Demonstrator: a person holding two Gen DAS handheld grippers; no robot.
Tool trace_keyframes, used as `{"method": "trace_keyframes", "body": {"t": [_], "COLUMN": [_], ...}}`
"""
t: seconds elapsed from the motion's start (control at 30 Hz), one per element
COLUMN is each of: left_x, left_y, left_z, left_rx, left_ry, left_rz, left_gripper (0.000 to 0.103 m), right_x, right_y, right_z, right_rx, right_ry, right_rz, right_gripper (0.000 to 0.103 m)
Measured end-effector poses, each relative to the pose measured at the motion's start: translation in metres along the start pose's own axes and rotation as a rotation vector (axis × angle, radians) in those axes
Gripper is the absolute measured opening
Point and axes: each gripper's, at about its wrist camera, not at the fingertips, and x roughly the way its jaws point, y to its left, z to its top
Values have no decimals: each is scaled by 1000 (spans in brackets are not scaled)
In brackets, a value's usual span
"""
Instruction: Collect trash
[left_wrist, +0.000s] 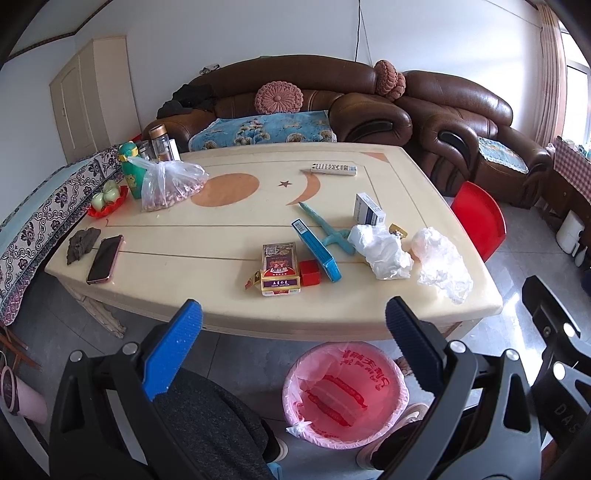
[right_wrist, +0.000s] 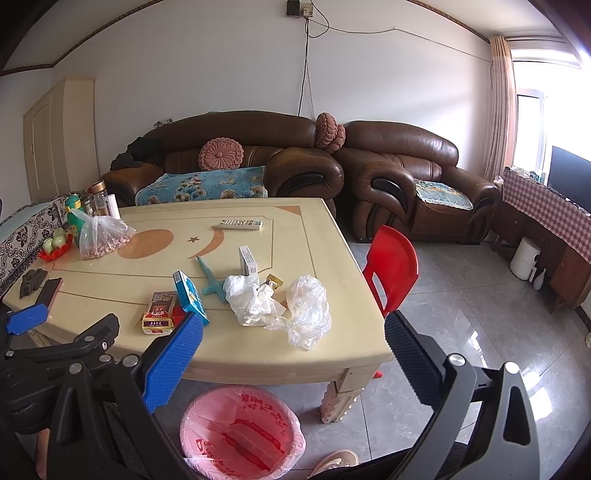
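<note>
A crumpled white plastic bag (left_wrist: 380, 249) (right_wrist: 248, 299) and a clear crumpled plastic bag (left_wrist: 441, 264) (right_wrist: 309, 310) lie near the cream table's (left_wrist: 207, 295) (right_wrist: 258, 350) front right corner, with a small gold wrapper (left_wrist: 398, 229) (right_wrist: 274, 281) behind them. On the floor in front of the table stands a pink-lined trash bin (left_wrist: 345, 395) (right_wrist: 242, 434). My left gripper (left_wrist: 293, 325) hovers open over the table's front edge, above the bin. My right gripper (right_wrist: 293, 341) is open too, just before the clear bag. Both hold nothing.
On the table lie a red card box (left_wrist: 279, 267), blue box (left_wrist: 316, 249), teal toy (left_wrist: 325, 230), white carton (left_wrist: 367, 208), remote (left_wrist: 333, 169), phone (left_wrist: 105, 258) and a bag of nuts (left_wrist: 168, 182). A red chair (right_wrist: 391, 267) stands at the table's right; sofas (right_wrist: 295, 162) behind.
</note>
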Motion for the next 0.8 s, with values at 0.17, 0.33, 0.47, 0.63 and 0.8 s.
{"method": "trace_keyframes", "body": {"t": [0.17,0.33,0.47,0.63,0.8], "left_x": [1,5,9,17,27], "left_y": [2,2,7,5,5], "left_z": [0,-1,1,-1,0], "left_rx": [-3,-9,-13,-6,-8], "left_ry": [3,14,23,43,64], "left_rz": [-1,2,2,2,-3], "left_gripper": [97,97,97,97,97], "right_x": [2,3,4,14,31], "right_y": [2,4,3,4,3], "right_z": [2,3,3,-1,-4], "right_rx": [-4,-3,1,8,10], "right_ry": [3,7,10,21,39], "right_rz": [4,5,7,14,17], "right_gripper": [97,97,97,97,97]}}
